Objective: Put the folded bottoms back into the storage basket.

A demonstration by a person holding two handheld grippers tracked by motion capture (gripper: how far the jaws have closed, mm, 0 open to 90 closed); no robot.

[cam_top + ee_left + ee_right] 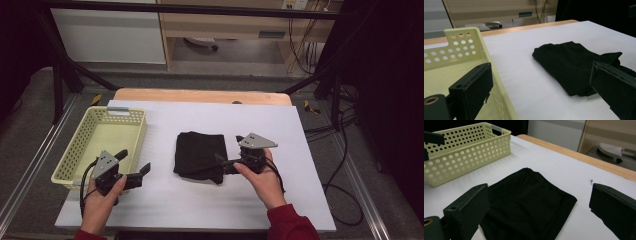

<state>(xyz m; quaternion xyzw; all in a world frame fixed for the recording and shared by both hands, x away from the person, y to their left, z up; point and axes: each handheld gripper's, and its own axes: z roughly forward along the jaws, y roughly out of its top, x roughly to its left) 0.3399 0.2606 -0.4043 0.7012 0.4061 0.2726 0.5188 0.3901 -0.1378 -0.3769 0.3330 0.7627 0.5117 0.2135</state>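
- A folded black cloth point(200, 155) lies flat near the middle of the white worktop point(280, 200), well apart from the basket.
- The right gripper point(227, 159) sits at the cloth's right edge, low over the worktop; its fingers point(466, 212) are spread wide, one over the cloth's near corner and the other over bare worktop.
- Whether those fingers touch the fabric cannot be told.
- The left gripper point(135, 167) is held just beside the near right corner of a pale yellow perforated basket point(75, 150), its fingers point(474, 87) also wide apart and holding nothing.
- In the left gripper view one finger stands over the basket's wall, the other towards the cloth.
- The basket stands at the worktop's left side.
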